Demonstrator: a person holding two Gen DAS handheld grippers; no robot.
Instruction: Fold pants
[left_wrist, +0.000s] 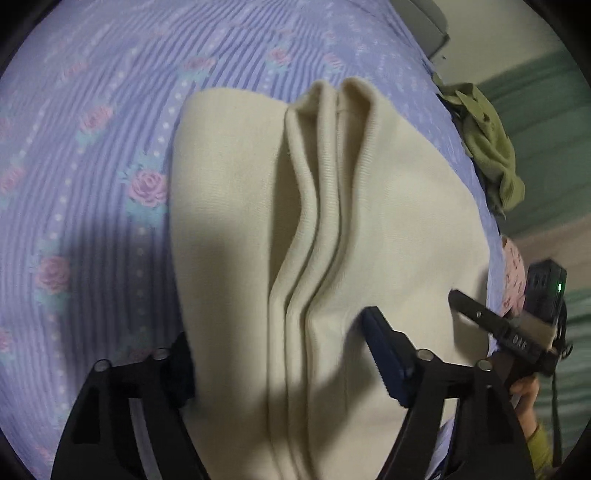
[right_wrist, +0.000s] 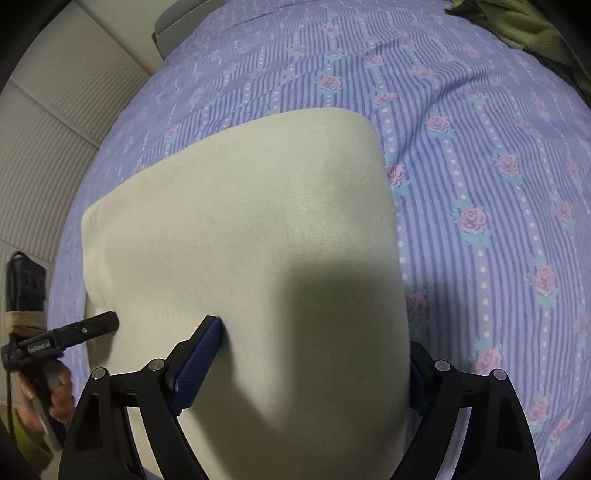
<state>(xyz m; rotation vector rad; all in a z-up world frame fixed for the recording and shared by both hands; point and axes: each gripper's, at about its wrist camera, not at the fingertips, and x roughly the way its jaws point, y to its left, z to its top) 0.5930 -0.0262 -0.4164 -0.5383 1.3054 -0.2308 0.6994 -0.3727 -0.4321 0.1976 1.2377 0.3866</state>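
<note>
Jaws on both the left gripper (left_wrist: 280, 354) and right gripper (right_wrist: 317, 350) gape wide, straddling the folded pants (right_wrist: 243, 229) lying lengthwise ahead on the bed (right_wrist: 480, 147).

Both grippers (left_wrist: 280, 354) (right_wrist: 314, 354) have black frames, silver screws, ribbed blue jaws; olive sleeve (left_wrist: 539, 443).

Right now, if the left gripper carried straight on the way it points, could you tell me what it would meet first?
Most likely the cream pants: the left gripper points steeply down with the ridged folds between its open jaws. The striped floral bedsheet lies beneath. How near the cloth is cannot be told.
</note>
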